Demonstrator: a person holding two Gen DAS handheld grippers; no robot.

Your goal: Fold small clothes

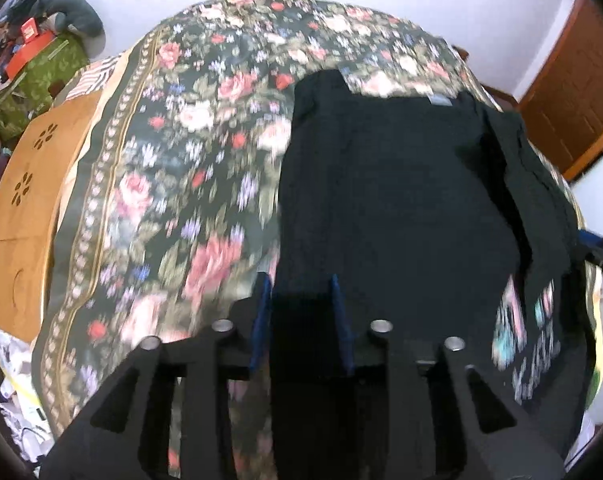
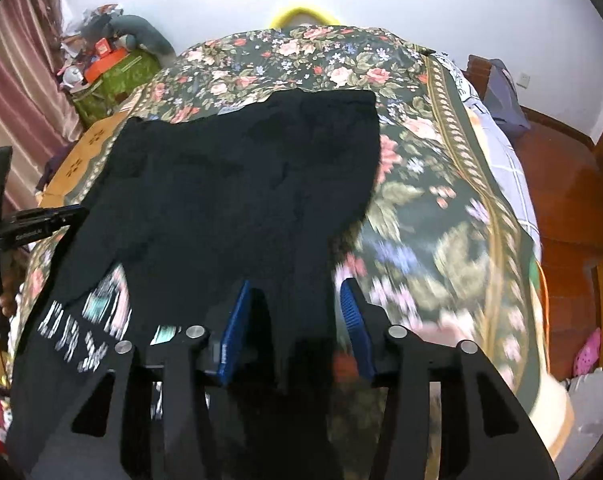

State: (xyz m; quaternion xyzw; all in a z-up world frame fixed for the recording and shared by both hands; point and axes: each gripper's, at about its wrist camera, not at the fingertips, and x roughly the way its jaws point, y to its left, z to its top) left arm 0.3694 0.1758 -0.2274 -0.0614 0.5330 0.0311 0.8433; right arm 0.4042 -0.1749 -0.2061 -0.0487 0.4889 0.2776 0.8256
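My black cloth garment (image 1: 401, 184) with pale printed lettering lies spread on the bed's dark floral cover (image 1: 173, 168). My left gripper (image 1: 301, 312) stands partly open, the garment's near edge between its blue pads without being pinched. My right gripper (image 2: 297, 320) is likewise partly open over the garment's other near edge, not clamping it. Around the bed: a tan wooden panel with flower cut-outs (image 1: 33, 184), a green patterned box (image 2: 113, 80) piled with clutter, a pink curtain (image 2: 17, 80) and a brown wooden door (image 1: 573, 100).
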